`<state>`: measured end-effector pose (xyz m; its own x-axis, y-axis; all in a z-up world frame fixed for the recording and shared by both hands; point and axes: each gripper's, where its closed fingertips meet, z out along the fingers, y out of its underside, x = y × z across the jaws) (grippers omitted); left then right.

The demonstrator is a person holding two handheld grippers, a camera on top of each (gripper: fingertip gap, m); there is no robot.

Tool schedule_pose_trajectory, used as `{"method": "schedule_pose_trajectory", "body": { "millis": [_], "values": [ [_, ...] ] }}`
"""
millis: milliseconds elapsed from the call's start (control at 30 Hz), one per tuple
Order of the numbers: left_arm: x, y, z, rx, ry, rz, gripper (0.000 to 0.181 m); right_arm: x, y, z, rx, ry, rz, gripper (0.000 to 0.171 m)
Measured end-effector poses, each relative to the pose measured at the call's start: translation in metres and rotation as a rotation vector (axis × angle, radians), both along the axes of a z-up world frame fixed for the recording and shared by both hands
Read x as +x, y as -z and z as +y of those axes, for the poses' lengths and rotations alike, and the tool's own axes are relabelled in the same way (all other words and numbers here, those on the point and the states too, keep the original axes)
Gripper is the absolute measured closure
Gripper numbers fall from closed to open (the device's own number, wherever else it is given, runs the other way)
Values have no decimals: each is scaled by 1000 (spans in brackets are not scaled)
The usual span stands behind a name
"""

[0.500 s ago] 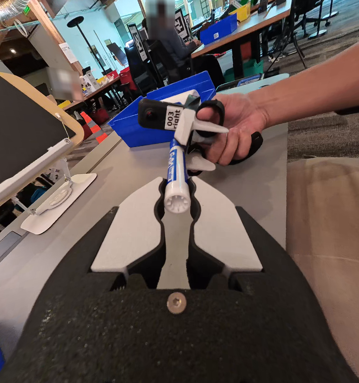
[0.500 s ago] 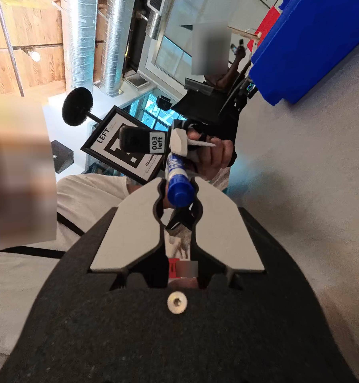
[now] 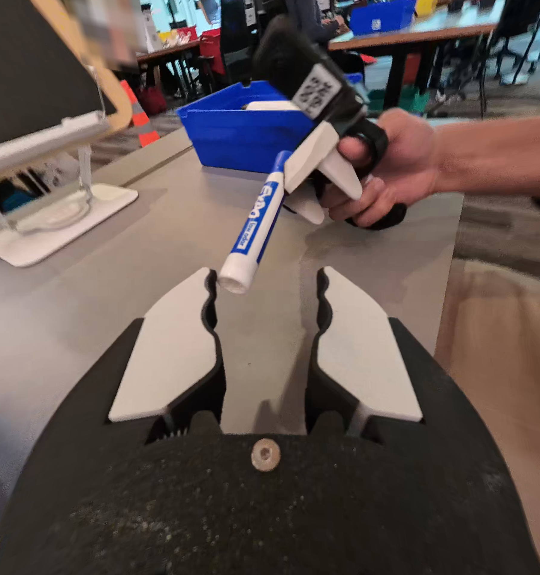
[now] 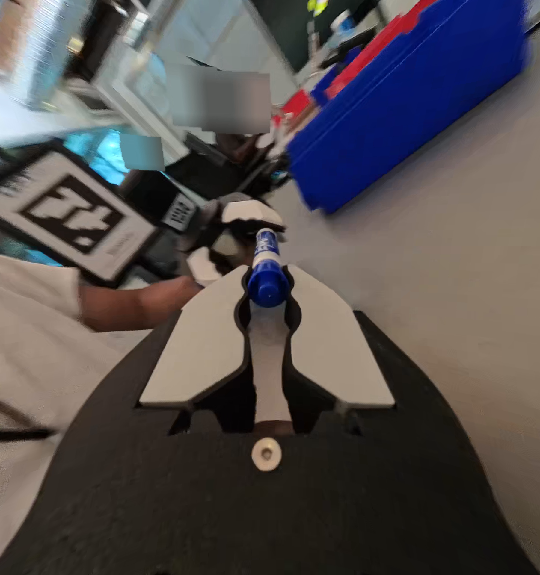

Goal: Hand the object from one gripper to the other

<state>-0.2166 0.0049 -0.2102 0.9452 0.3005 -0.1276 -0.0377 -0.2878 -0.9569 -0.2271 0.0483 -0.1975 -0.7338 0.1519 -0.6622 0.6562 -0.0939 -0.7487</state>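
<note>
Right gripper (image 4: 267, 280), fingers pinching the blue cap end of the marker (image 3: 252, 222). Left gripper (image 3: 266, 277), fingers spread, the marker's white butt just beside its left fingertip (image 3: 205, 275), apparently clear of it. The marker hangs tilted above the bench (image 3: 156, 236), near the blue bin (image 3: 244, 137). Judged step: separation. Draw the marker away along its own axis, cap grip firm, left fingers kept spread.

the left claw (image 3: 265, 277) has let go of the marker (image 3: 256, 217) — its jaws now spread apart.
</note>
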Motion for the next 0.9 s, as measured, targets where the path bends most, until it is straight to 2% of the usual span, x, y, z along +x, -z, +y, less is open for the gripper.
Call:
{"method": "schedule_pose_trajectory", "body": {
  "millis": [67, 167, 267, 433, 600, 900],
  "values": [
    [-10, -1, -2, 55, -63, -144, 108, -14, 8, 8, 176, 146, 163, 154],
    [-24, -3, -3, 148, -169, -328, 75, -27, 14, 15, 488, 325, 493, 154],
    [-23, -8, 4, 206, -203, -414, 65, -19, 13, 3, 750, 363, 851, 154],
    [-13, -8, 11, 190, -189, -465, 58, 2, 9, -26, 950, 378, 1249, 154],
    [-12, 0, 8, 142, -198, -498, 47, 16, 4, -44, 1040, 384, 1448, 153],
    [-7, -3, 8, 99, -142, -449, 46, 24, 1, -46, 1025, 355, 1520, 153]
  ]
}}
